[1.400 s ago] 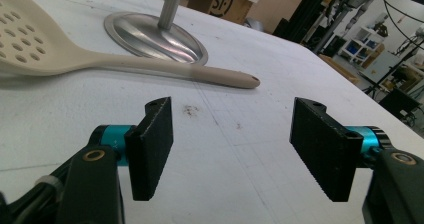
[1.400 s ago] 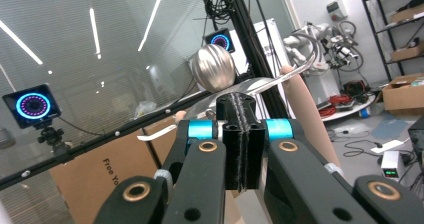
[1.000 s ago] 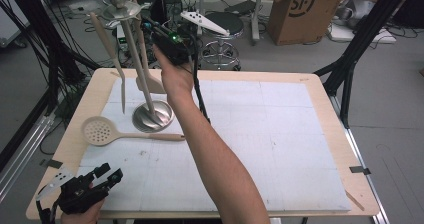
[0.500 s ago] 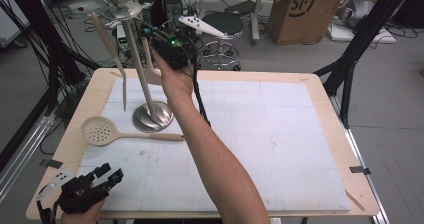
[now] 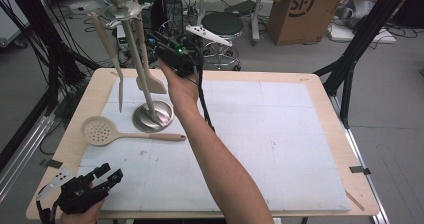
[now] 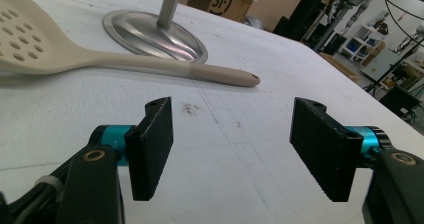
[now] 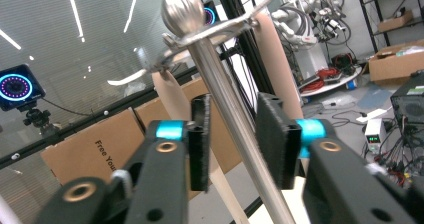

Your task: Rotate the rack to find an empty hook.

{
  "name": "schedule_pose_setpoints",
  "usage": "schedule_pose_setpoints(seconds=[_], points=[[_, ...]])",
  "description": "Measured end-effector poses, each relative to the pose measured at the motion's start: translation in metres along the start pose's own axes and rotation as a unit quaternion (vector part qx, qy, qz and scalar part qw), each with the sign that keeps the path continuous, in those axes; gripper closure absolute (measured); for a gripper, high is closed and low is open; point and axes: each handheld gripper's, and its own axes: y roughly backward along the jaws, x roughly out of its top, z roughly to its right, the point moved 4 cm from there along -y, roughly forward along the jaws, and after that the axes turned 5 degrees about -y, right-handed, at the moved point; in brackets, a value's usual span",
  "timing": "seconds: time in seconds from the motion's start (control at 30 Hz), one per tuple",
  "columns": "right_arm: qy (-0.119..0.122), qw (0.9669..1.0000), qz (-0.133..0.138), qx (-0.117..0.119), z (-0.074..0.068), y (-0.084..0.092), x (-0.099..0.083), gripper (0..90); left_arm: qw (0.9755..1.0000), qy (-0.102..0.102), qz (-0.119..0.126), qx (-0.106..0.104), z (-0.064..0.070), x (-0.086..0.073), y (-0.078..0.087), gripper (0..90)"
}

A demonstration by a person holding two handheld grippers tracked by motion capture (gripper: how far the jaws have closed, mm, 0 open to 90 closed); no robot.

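A metal utensil stand (image 5: pixel 152 116) rises at the table's back left, with a ball top (image 7: pixel 182 4) and hooks. A beige spatula (image 5: pixel 150 81) and a long beige fork (image 5: pixel 112 59) hang from it. A beige skimmer (image 5: pixel 97 130) (image 6: pixel 30 49) lies flat in front of the base (image 6: pixel 150 31). My right gripper (image 5: pixel 159 41) (image 7: pixel 233 104) is raised beside the stand's upper pole. Its jaws have just been opening; the pole and a beige handle show through the gap, and the pads press on neither. My left gripper (image 5: pixel 107 176) (image 6: pixel 232 129) rests open near the front left corner, holding nothing.
The white mat covers the wooden table (image 5: pixel 325 89), bare on the right half. The right forearm (image 5: pixel 220 169) crosses the middle of the table diagonally. Behind the table are a stool (image 5: pixel 222 24), a cardboard box (image 5: pixel 295 11) and cables.
The right hand has lifted a little beside the stand's pole. The left gripper, the skimmer and the hanging utensils have not moved.
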Motion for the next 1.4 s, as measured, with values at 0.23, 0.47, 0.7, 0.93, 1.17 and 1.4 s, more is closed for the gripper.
schedule_pose_setpoints(seconds=[0.23, 0.47, 0.7, 0.93, 1.17, 1.4], points=[[-0.014, 0.9998, -0.006, -0.01, 0.008, 0.007, -0.004, 48.5, 1.0, -0.001, -0.001, 0.001, -0.002, 0.0, -0.001, 34.2], [-0.01, 0.9997, -0.014, -0.015, 0.015, 0.019, -0.009, 44.8, 0.9999, 0.007, 0.007, 0.0, -0.005, 0.002, -0.001, 34.2], [0.006, 0.9995, -0.022, -0.021, 0.021, 0.041, -0.011, 42.9, 0.9999, 0.0, -0.003, -0.013, 0.0, 0.003, -0.012, 34.2], [0.008, 0.9992, -0.017, -0.035, 0.032, 0.064, -0.011, 42.5, 0.9998, 0.0, -0.005, -0.017, 0.002, 0.005, -0.023, 34.2], [0.0, 0.9985, -0.018, -0.051, 0.048, 0.088, -0.013, 41.8, 0.9997, 0.0, -0.007, -0.024, 0.003, 0.007, -0.033, 34.2], [-0.015, 0.9982, -0.001, -0.058, 0.061, 0.115, -0.01, 41.8, 0.9996, 0.014, 0.011, -0.02, -0.004, 0.015, -0.034, 34.3]])
